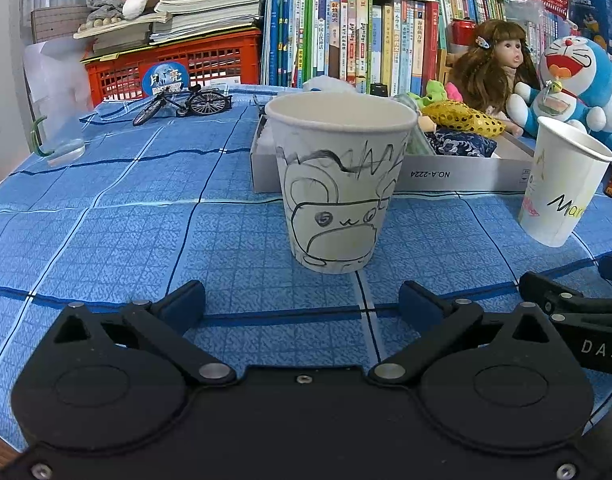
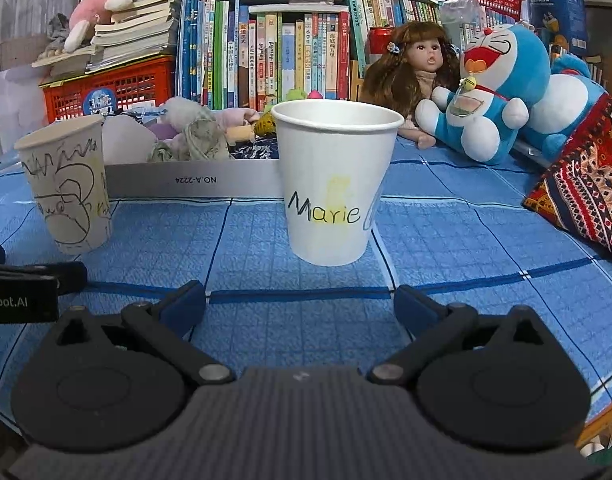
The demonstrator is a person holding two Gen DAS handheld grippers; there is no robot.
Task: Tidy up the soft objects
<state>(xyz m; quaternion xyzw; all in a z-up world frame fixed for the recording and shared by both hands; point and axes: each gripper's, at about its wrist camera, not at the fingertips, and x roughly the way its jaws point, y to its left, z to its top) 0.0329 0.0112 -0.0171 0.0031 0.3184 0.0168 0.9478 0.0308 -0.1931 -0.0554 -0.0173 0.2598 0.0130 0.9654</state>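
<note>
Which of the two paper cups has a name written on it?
The right paper cup, reading "Marie". The left paper cup has only black cartoon scribbles.

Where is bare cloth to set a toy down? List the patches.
Free: the cloth left of the drawn cup, toward the glass; the strip between the Marie cup and the pillow. Crowded: the box and the plush corner.

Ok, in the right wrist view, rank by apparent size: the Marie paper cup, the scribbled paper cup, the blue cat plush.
1. Blue cat plush
2. White Marie paper cup, though nearest the camera
3. Scribbled paper cup
</note>
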